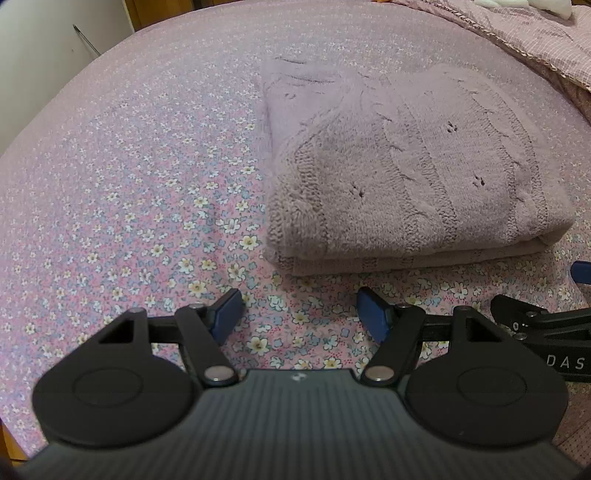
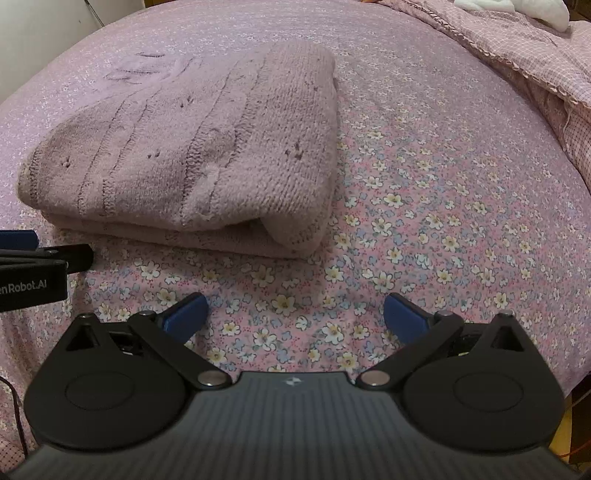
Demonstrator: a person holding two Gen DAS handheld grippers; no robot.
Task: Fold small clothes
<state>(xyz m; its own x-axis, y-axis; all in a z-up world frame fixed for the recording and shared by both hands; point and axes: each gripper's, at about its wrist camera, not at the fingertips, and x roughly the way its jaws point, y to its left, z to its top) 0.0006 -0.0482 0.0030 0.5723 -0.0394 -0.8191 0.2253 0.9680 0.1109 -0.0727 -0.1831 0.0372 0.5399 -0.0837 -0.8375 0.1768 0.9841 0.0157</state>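
I am hovering my left gripper (image 1: 299,314) and right gripper (image 2: 295,317), both wide apart and empty, just near of the folded knit sweater (image 1: 406,177) on the floral bedsheet (image 1: 147,184); pinching both near corners evenly should keep the next fold square.

Mauve knit sweater (image 1: 406,177), seemingly folded flat

white cloth (image 2: 517,7) — cut off, top edge

Bare floral sheet (image 2: 424,206) around the folded sweater (image 2: 192,155); rumpled quilt (image 2: 546,66) perhaps crowding the far side.
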